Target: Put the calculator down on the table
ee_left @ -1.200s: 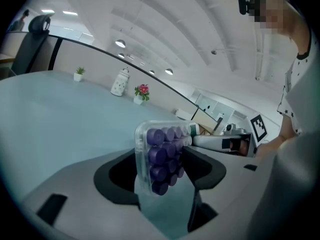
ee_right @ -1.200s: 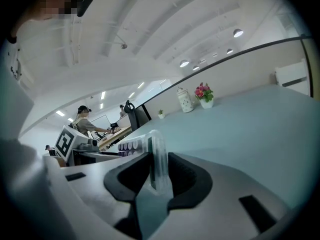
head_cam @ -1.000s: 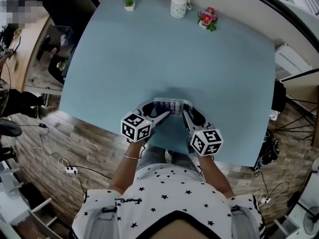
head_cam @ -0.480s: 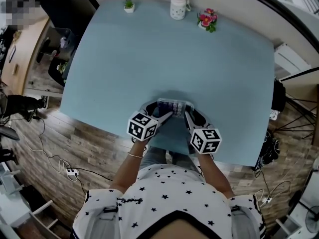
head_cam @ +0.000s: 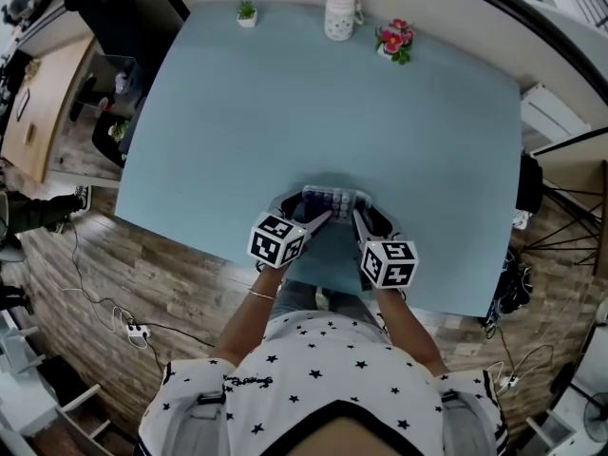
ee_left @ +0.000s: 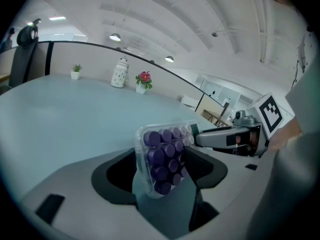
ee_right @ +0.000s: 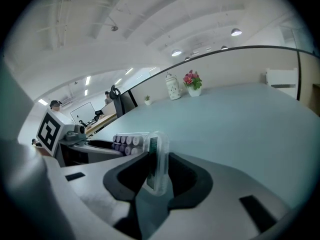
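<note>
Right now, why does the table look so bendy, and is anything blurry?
Head view: the wide lens bows the edges of the table. Left gripper view: the calculator looks sharp, and a dark ring frames everything. Right gripper view: same dark ring, and the ceiling lamps glare white.

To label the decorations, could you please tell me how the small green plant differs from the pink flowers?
The green plant shows only leaves; the pink flowers carry blooms too. The green plant is smaller than the pink flowers. In the head view the green plant stands left of the white jar, the pink flowers right of it. Both are small potted decorations.
</note>
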